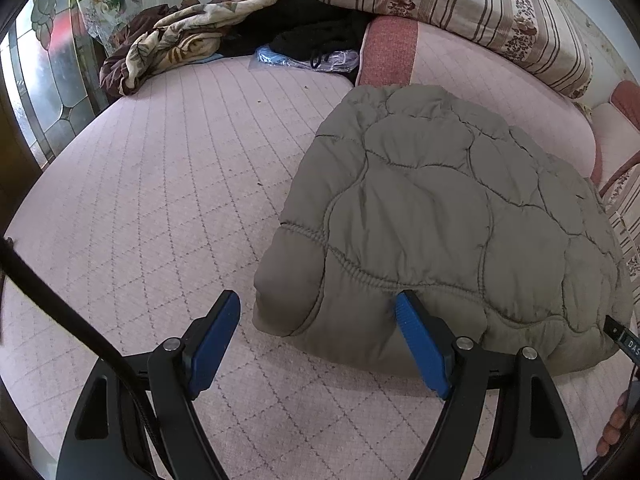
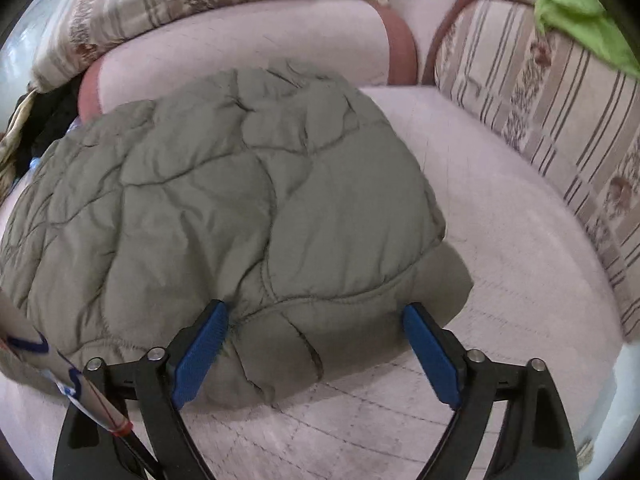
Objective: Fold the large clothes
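both grippers, left and right, gape at the jacket's 6 o'clock hem. bite the hem evenly, both layers.

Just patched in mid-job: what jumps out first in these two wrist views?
The olive quilted jacket, folded into a puffy bundle on the pink quilted bed cover, fills both views. Both grippers, left and right, sit at its near edge with jaws open. A heap of blankets and dark clothes lies at the far end.
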Available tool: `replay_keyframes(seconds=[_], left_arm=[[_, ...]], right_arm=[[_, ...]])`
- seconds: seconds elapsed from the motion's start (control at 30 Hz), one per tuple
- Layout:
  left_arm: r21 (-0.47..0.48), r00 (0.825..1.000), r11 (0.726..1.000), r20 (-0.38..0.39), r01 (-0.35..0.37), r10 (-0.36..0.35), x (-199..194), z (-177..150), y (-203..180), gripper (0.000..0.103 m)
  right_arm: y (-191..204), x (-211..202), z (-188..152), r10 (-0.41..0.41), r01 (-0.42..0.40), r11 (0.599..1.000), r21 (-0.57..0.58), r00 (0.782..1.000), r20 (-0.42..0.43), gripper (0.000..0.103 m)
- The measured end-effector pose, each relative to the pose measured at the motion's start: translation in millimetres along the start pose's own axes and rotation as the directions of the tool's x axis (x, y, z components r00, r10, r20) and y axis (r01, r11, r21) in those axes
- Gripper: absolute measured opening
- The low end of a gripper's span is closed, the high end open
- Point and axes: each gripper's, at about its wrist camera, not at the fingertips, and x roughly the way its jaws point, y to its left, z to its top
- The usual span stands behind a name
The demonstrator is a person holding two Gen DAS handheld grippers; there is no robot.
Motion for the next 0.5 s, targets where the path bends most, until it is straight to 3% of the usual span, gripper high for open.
replay_keyframes(seconds=[0.07,0.2,0.3,0.4,0.5], left_arm=[[-0.004,1.000,1.000,-0.002,0.004,-0.004,1,1,0,0.079],[-0.015,1.000,1.000,-0.009,0.008,-0.008,3,1,2,0.080],[-0.015,1.000,1.000,-0.009,-0.001,0.001,4,0,1,0.081],[-0.011,1.000,1.000,-0.008,-0.009,0.009,5,-1,-1,0.082],[-0.010,1.000,1.000,-0.015,-0.011,0.011,6,-1,-1,0.083]], right_arm=[[-1,-5,1,0.000,0.000,1.000,0.000,1.000,0.000,0.094],[11,-47,4,-0.017,0.023,0.999,-0.036,0.988,0.152,0.092],[31,-59,9,-0.003,0.025,0.994,-0.104,0.977,0.212,0.092],[54,-42,12,0.015,0.015,0.987,-0.161,0.983,0.185,0.092],[71,-2,8,0.044,-0.035,0.984,-0.177,0.998,0.049,0.093]])
